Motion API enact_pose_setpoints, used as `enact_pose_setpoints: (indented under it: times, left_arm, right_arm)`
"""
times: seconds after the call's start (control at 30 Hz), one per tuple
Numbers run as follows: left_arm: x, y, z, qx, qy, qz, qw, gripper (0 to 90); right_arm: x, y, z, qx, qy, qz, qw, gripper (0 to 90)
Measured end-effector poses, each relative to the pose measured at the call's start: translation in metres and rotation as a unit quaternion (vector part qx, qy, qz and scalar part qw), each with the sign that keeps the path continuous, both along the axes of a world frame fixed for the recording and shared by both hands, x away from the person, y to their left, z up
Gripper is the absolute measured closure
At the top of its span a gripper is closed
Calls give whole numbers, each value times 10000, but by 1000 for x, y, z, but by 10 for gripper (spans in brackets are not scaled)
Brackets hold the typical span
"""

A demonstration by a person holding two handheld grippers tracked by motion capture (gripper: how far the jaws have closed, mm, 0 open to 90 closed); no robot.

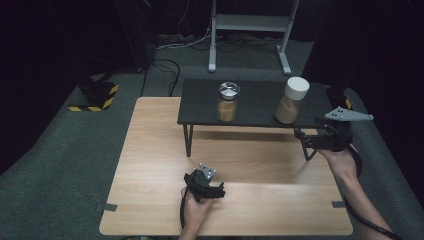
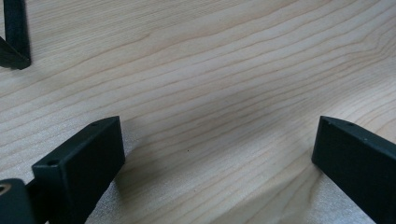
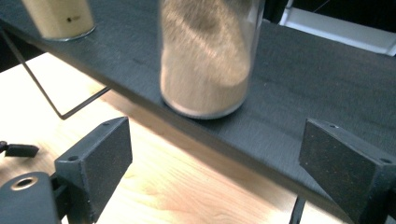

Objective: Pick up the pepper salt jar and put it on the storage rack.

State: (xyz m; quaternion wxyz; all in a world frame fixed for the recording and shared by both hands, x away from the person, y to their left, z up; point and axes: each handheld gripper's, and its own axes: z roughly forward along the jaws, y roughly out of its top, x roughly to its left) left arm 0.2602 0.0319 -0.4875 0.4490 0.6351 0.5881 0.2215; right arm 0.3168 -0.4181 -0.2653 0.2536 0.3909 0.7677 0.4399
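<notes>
A low black shelf (image 1: 255, 102) stands on the far half of the wooden table (image 1: 150, 150). Two clear jars of tan powder rest on it: one with a silver lid (image 1: 227, 102) at its middle and one with a white lid (image 1: 292, 100) near its right end. My right gripper (image 1: 301, 136) hovers open just in front of the shelf's right end, below the white-lidded jar. In the right gripper view its jaws (image 3: 217, 135) stand wide apart beneath that jar (image 3: 205, 60), touching nothing. My left gripper (image 1: 204, 184) rests open low over the table's near middle, with bare wood between its jaws (image 2: 219, 126).
The shelf stands on thin wire legs (image 1: 187, 140); one shows at the top left of the left gripper view (image 2: 16, 37). On the grey carpet beyond are a black-and-yellow striped block (image 1: 97, 95), cables and a white metal stand (image 1: 250, 30).
</notes>
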Motion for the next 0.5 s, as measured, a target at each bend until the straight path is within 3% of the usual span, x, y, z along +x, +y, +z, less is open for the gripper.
enact_pose_setpoints:
  times: [0.23, 0.5]
  left_arm:
    - [0, 0, 0, -2, -2, 0, 10000, 24]
    - [0, 0, 0, -7, -15, 13, 10000, 29]
  right_arm:
    - [-18, -3, -24, -32, 85, 73, 9999, 103]
    - [-23, 4, -49, -124, 193, 204, 9995, 103]
